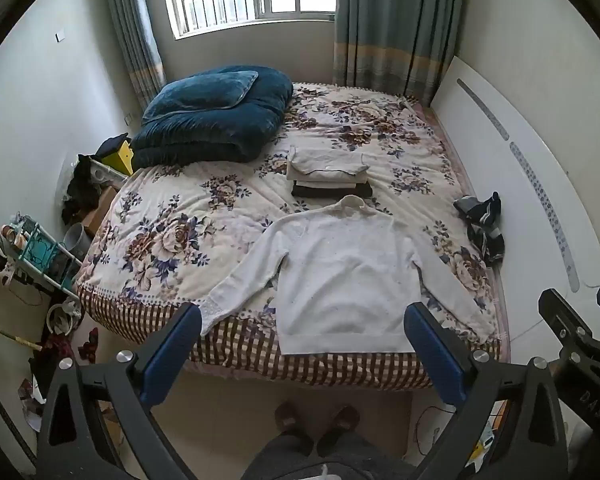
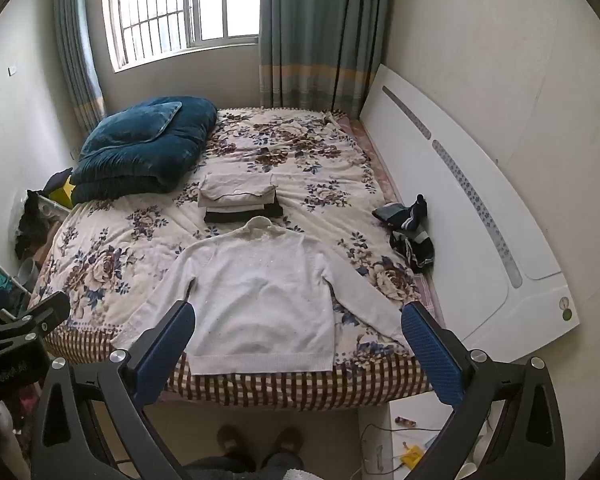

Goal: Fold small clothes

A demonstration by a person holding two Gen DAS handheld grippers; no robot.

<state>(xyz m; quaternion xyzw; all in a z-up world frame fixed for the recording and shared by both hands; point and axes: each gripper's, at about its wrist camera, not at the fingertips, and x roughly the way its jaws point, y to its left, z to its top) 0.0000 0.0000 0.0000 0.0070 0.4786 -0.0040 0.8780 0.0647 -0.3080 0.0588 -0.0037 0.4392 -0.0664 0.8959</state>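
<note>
A white long-sleeved sweater (image 1: pixel 340 276) lies spread flat on the floral bed (image 1: pixel 188 216), hem at the near edge, sleeves out to both sides; it also shows in the right wrist view (image 2: pixel 260 292). Behind its collar sits a stack of folded clothes (image 1: pixel 328 172), also in the right wrist view (image 2: pixel 240 198). A dark crumpled pile of clothes (image 1: pixel 482 224) lies at the bed's right edge, also in the right wrist view (image 2: pixel 410 232). My left gripper (image 1: pixel 300 320) is open and empty, held above the near bed edge. My right gripper (image 2: pixel 298 320) is open and empty, likewise.
A folded blue quilt with a pillow (image 1: pixel 216 116) fills the bed's far left corner. A white headboard (image 2: pixel 480 220) leans against the right wall. A cluttered rack (image 1: pixel 40 256) and boxes stand left of the bed. The person's feet (image 1: pixel 316 420) are on the floor before the bed.
</note>
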